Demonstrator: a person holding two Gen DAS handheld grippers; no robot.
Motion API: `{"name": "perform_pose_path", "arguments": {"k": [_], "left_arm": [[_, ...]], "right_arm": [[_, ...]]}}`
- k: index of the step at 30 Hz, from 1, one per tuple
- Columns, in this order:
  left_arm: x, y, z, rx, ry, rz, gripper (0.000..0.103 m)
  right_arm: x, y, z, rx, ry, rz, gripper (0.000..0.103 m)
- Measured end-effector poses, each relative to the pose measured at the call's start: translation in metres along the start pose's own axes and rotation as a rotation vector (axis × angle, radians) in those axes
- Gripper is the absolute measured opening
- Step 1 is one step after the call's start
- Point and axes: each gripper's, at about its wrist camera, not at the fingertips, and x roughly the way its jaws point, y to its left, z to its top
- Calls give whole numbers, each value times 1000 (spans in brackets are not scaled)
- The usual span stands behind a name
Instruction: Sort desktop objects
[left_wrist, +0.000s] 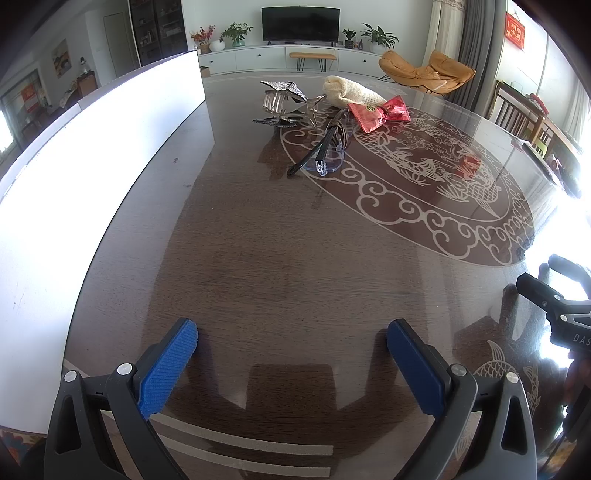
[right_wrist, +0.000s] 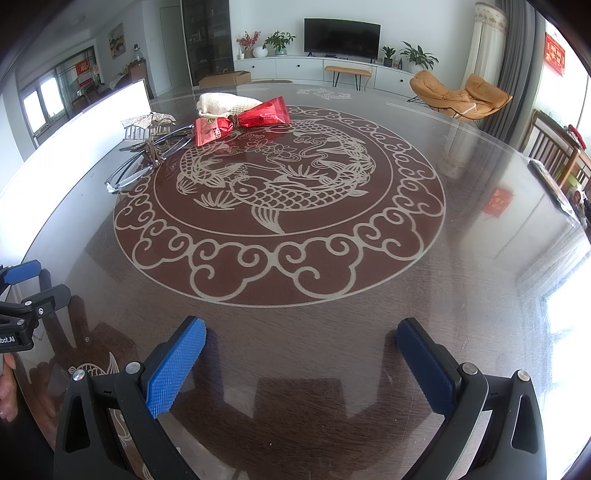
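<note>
Both the left hand-held gripper (left_wrist: 291, 343) and right hand-held gripper (right_wrist: 301, 341) are hovering released over the tabletop (left_wrist: 277, 258), probably lining up on the far glasses (left_wrist: 325, 155) and snack packet (left_wrist: 376, 112).

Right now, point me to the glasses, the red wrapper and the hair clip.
glasses (left_wrist: 327, 162), left wrist view, on the clear lens nearest the camera.
red wrapper (right_wrist: 214, 131), right wrist view, on the flat left half with the round label.
hair clip (left_wrist: 275, 101), left wrist view, on the clear teeth.

White walls, television (right_wrist: 342, 36), orange lounge chair (right_wrist: 460, 94), bright windows
</note>
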Motion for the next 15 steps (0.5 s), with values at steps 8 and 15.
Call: {"name": "perform_pose_path", "arguments": {"k": [8, 15], "left_arm": [[0, 0, 0, 0, 0, 0, 103], [0, 0, 0, 0, -1, 0, 103]], "right_arm": [[0, 0, 0, 0, 0, 0, 103], [0, 0, 0, 0, 0, 0, 103]]}}
